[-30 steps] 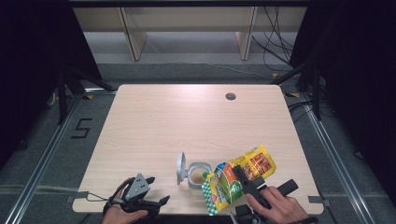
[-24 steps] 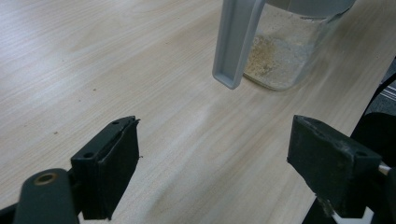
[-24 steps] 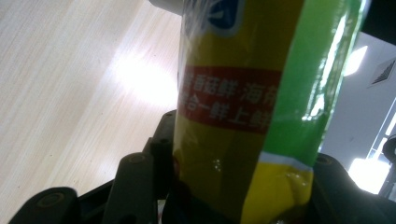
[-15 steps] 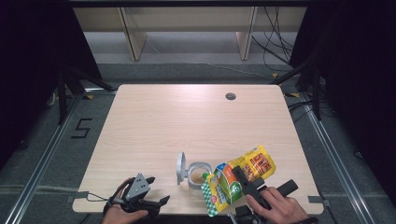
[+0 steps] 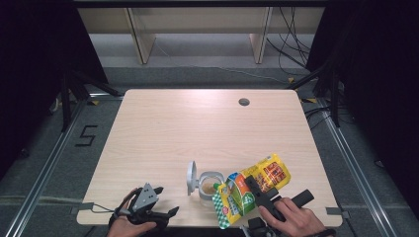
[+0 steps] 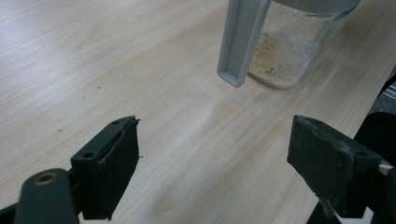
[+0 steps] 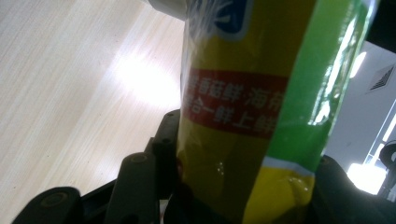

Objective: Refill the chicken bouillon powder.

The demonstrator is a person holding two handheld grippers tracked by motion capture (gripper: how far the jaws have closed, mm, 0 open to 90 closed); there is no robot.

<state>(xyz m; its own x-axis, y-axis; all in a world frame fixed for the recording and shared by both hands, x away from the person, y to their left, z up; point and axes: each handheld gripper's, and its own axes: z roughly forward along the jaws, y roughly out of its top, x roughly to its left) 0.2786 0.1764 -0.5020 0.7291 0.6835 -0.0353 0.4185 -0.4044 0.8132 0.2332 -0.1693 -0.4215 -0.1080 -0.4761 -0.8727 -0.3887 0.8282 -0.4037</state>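
Yellow-green snack bag (image 5: 252,189) is clamped in the right gripper (image 5: 258,190), tilted with its lower end over the mouth of the clear jar (image 5: 209,187) at the table's (image 5: 207,128) near edge. The bag's long axis runs from upper right down-left toward the jar. The jar's grey flip lid (image 5: 191,177) stands open; pale crumbs lie inside. Left gripper (image 5: 148,210) rests spread and empty, just left of the jar. Red band carries Chinese characters, partly readable as 鲜 and 海; no brand legible.

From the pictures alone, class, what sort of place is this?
Probably a lab recording bay, not a home: a bare wooden table inside a dark metal frame, loose cables on grey carpet, and a floor marked 5.
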